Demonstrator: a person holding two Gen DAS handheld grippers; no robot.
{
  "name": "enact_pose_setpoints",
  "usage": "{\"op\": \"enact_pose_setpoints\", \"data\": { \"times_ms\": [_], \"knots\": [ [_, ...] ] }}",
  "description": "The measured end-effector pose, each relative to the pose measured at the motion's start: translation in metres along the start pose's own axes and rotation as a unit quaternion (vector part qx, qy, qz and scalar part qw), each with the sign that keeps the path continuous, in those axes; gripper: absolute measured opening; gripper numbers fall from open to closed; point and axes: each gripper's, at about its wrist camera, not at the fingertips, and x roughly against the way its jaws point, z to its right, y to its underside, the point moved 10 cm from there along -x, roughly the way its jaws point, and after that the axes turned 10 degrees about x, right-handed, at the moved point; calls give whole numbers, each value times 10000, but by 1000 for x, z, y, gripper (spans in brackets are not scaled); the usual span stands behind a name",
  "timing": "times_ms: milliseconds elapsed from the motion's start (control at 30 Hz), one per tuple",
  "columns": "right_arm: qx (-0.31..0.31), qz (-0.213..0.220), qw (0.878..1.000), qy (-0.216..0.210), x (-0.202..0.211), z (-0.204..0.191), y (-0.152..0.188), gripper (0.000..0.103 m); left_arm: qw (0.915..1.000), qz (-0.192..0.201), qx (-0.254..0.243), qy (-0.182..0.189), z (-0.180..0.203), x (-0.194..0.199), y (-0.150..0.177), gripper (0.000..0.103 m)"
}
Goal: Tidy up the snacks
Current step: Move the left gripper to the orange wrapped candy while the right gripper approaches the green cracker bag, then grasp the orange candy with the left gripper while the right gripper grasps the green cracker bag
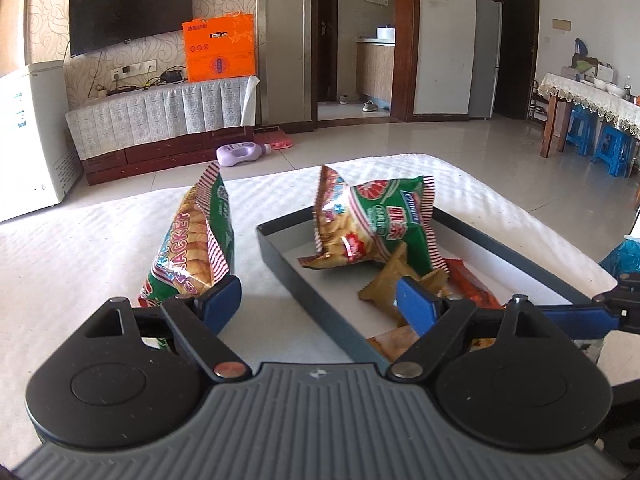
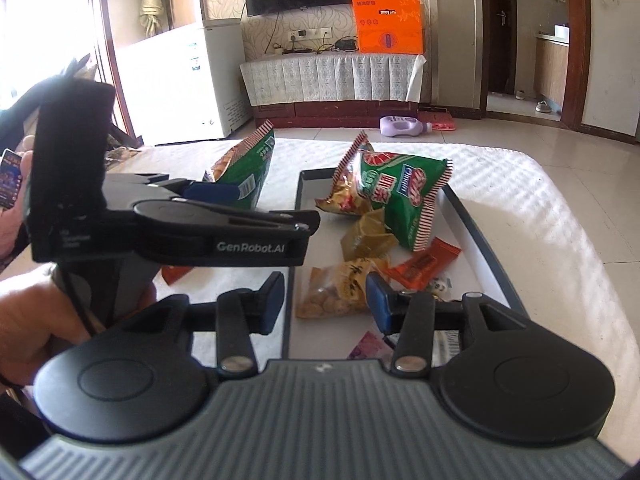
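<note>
While the left gripper [image 1: 320, 300] gapes, a cracker bag [image 1: 192, 248] touches its left finger.

"CRACKER" on cracker bag [image 1: 188, 248], "GenRobot.AI" on left gripper [image 2: 256, 246]

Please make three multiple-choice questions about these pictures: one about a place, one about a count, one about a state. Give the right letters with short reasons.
1. Where does the green cracker bag outside the tray lie?
A. on the white cloth
B. on the floor
C. on the TV cabinet

2. How many green cracker bags are visible?
A. one
B. two
C. four

3. How is the left hand-held gripper?
A. shut on a packet
B. open and empty
C. out of view

Answers:
1 A: the bag rests on the cloth.
2 B: the second bag lies in the tray.
3 B: its blue fingers stand wide apart with nothing between them.
</note>
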Motion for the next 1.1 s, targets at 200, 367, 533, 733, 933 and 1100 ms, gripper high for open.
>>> {"op": "enact_pose_setpoints", "data": {
  "times_ms": [200,367,533,733,933,1100],
  "knots": [
    [-53,82,9999,-107,-12,-20,-12,48,9999,80,43,-135,-36,22,-2,88],
    [-262,180,9993,-173,-26,-35,-23,48,9993,-21,1,-368,-77,38,6,90],
    [-438,193,9982,-364,-39,-53,-28,48,9978,-75,196,-623,-123,53,7,90],
    [-401,60,9968,-684,-59,-81,-33,48,9937,-121,624,-925,-173,61,5,90],
    [-1403,-137,9867,-815,-83,-75,-33,64,9955,-657,510,-449,-161,44,27,91],
    [-2243,13,9706,-871,-97,-62,-35,67,9937,-946,549,-242,-159,31,43,91]
  ]
}}
